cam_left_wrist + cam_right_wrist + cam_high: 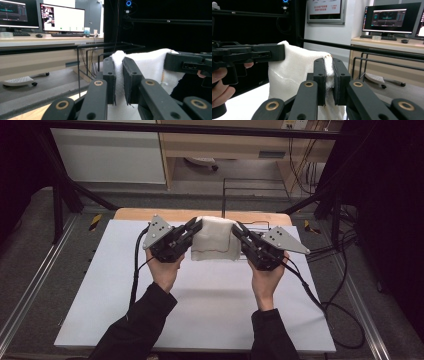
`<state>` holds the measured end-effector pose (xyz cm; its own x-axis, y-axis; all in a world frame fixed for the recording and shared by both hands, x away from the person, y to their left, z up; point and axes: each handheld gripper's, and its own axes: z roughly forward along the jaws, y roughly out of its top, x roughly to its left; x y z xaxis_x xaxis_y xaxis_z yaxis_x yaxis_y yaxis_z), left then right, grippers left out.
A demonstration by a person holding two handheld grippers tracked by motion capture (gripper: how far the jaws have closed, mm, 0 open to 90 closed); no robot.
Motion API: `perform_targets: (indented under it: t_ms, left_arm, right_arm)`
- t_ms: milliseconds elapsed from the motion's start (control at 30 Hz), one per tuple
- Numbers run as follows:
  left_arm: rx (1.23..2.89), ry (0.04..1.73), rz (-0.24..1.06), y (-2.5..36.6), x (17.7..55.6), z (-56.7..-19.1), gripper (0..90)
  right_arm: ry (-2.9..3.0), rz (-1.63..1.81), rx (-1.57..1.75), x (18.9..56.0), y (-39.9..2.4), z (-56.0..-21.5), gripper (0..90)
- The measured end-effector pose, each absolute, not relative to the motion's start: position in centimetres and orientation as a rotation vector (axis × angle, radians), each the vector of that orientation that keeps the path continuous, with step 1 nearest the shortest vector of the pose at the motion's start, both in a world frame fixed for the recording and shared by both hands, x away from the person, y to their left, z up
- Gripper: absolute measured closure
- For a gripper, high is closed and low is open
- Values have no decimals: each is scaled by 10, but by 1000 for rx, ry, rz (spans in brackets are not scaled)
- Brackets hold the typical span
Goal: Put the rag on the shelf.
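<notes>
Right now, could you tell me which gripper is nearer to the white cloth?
Neither: both touch it. The left gripper is shut on the white cloth at its left upper corner, and the right gripper is shut on its right upper corner.

Overhead view faces forward-down; both claw views, close, share the cloth [215, 239].

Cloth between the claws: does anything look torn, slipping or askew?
Nothing stands out. The cloth hangs fairly level over the table, with the left claw and right claw each shut on a top corner. No tear shows.
</notes>
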<state>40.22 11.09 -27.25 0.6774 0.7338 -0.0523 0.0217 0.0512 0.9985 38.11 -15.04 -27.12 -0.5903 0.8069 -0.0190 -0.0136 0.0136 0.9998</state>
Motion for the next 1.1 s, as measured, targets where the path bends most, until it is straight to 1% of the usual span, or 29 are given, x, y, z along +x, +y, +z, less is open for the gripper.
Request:
perform_targets:
  t_ms: [1100]
  left_arm:
    - [1359, 611, 655, 68, 440, -223, 811]
  right_arm:
    - [1511, 1627, 824, 414, -182, -214, 830]
